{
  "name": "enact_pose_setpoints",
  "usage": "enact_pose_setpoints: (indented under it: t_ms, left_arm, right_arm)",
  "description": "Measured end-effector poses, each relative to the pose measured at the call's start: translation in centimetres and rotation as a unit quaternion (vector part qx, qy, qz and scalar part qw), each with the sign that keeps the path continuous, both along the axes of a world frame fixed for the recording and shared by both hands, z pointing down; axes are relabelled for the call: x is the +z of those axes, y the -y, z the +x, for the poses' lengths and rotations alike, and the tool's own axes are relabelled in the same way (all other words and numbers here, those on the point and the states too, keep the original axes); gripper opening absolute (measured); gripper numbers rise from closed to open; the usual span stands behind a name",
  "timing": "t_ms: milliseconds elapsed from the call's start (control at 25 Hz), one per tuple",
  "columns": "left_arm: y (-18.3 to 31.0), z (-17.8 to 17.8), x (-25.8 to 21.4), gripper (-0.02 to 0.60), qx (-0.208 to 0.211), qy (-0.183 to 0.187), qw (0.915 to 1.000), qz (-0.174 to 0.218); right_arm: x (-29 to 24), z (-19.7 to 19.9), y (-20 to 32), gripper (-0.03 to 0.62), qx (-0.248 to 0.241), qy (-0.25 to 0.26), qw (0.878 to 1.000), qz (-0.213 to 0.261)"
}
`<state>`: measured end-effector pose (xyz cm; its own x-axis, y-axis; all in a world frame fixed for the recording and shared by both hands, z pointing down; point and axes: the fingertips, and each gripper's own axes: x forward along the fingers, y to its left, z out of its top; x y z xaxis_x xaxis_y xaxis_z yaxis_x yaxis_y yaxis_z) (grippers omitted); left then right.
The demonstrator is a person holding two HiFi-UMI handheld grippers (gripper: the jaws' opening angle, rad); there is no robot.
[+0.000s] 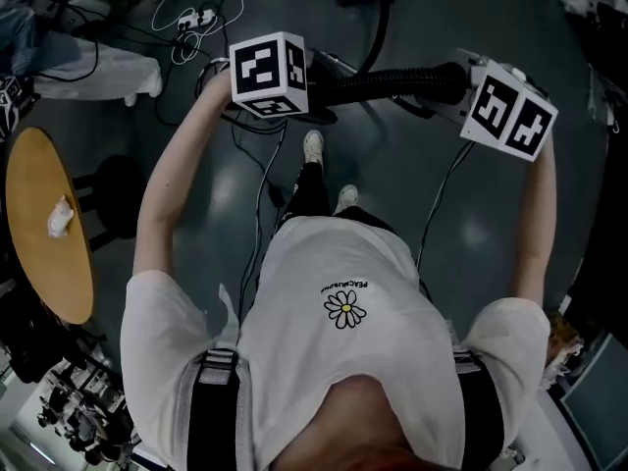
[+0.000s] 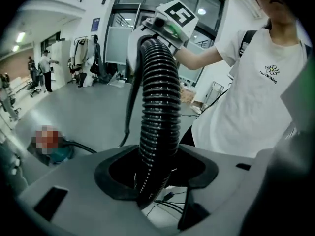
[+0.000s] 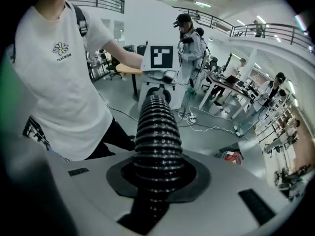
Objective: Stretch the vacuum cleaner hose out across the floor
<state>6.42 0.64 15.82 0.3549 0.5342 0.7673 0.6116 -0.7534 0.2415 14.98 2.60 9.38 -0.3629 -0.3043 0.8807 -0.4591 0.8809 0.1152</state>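
Observation:
The black ribbed vacuum hose (image 1: 392, 84) hangs level in the air between my two grippers, in front of the person's chest. My left gripper (image 1: 312, 92) sits under its marker cube at the hose's left end. In the left gripper view the hose (image 2: 160, 97) runs through my left gripper (image 2: 155, 178) with gaps on both sides, so the jaws are open around it. My right gripper (image 1: 469, 88) holds the right end. There the hose (image 3: 156, 127) fills the jaw opening of my right gripper (image 3: 157, 178), which is shut on it. A further dark stretch of hose (image 1: 378, 27) runs away across the floor.
A round wooden table (image 1: 39, 263) with a crumpled white tissue (image 1: 61, 217) stands at the left. White cables and a power strip (image 1: 196, 18) lie on the grey floor ahead. The person's shoes (image 1: 314, 145) are below the hose. People stand by desks (image 3: 221, 82) farther off.

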Motion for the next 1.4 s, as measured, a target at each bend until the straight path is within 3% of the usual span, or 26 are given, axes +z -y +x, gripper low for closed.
enact_pose_setpoints:
  t_ms: [120,200,280,320,400,520,640,760,840,920,1080,1280,1360,1400]
  left_arm:
    - [-8.8,0.3,-0.1,0.232,0.020,-0.034,0.9948,-0.095]
    - [-13.0,1.6,-2.5,0.230,-0.006,-0.091,0.9783,-0.186]
    - [-14.7,2.5,-4.7,0.201,-0.065,-0.146,0.9554,-0.249]
    - [-15.0,2.7,-5.4,0.109,-0.093,-0.167,0.9460,-0.262]
    - [-15.9,2.2,-5.9,0.095,-0.121,-0.187,0.9337,-0.280]
    - [-18.4,0.0,-6.0,0.087,-0.105,-0.183,0.9240,-0.319]
    - [-20.0,-0.8,-6.1,0.083,-0.075,-0.178,0.9242,-0.329]
    - [-20.3,-0.4,-5.9,0.082,-0.062,-0.169,0.9326,-0.313]
    - [-20.5,0.1,-5.5,0.082,-0.057,-0.164,0.9376,-0.301]
    - [-20.9,0.6,-5.4,0.082,-0.061,-0.163,0.9365,-0.304]
    - [-22.2,1.2,-6.0,0.082,-0.065,-0.167,0.9334,-0.311]
    - [-23.8,0.9,-5.2,0.083,-0.017,-0.150,0.9445,-0.292]
    - [-23.4,1.0,-4.8,0.081,-0.028,-0.139,0.9441,-0.298]
    - [-22.7,1.0,-4.2,0.083,-0.050,-0.127,0.9396,-0.314]
  right_arm:
    - [0.5,-0.6,-3.1,0.101,-0.006,-0.003,0.998,0.055]
    - [-0.2,-0.7,-3.7,0.103,-0.002,-0.004,0.995,0.099]
    - [-1.3,-0.8,-4.1,0.104,0.013,0.006,0.992,0.126]
    - [-1.8,-1.0,-4.5,0.107,0.021,0.014,0.991,0.130]
    - [-1.9,-1.9,-5.6,0.120,0.028,0.021,0.992,0.123]
    - [-1.0,-3.5,-8.6,0.123,0.006,0.017,0.998,0.061]
    - [-1.0,-3.6,-10.8,0.133,-0.017,-0.024,1.000,-0.010]
    - [-0.7,-2.1,-11.5,0.135,-0.017,-0.103,0.994,-0.024]
    - [-0.2,0.0,-11.6,0.135,-0.019,-0.206,0.978,-0.003]
    - [-0.4,1.5,-11.5,0.138,-0.024,-0.283,0.958,0.040]
    - [-2.3,2.2,-12.2,0.144,0.006,-0.274,0.954,0.122]
    - [-2.6,2.5,-15.9,0.163,0.031,-0.262,0.961,0.079]
    - [-4.3,4.1,-16.5,0.170,0.069,-0.259,0.960,0.085]
    - [-6.4,6.0,-16.5,0.170,0.107,-0.262,0.953,0.109]
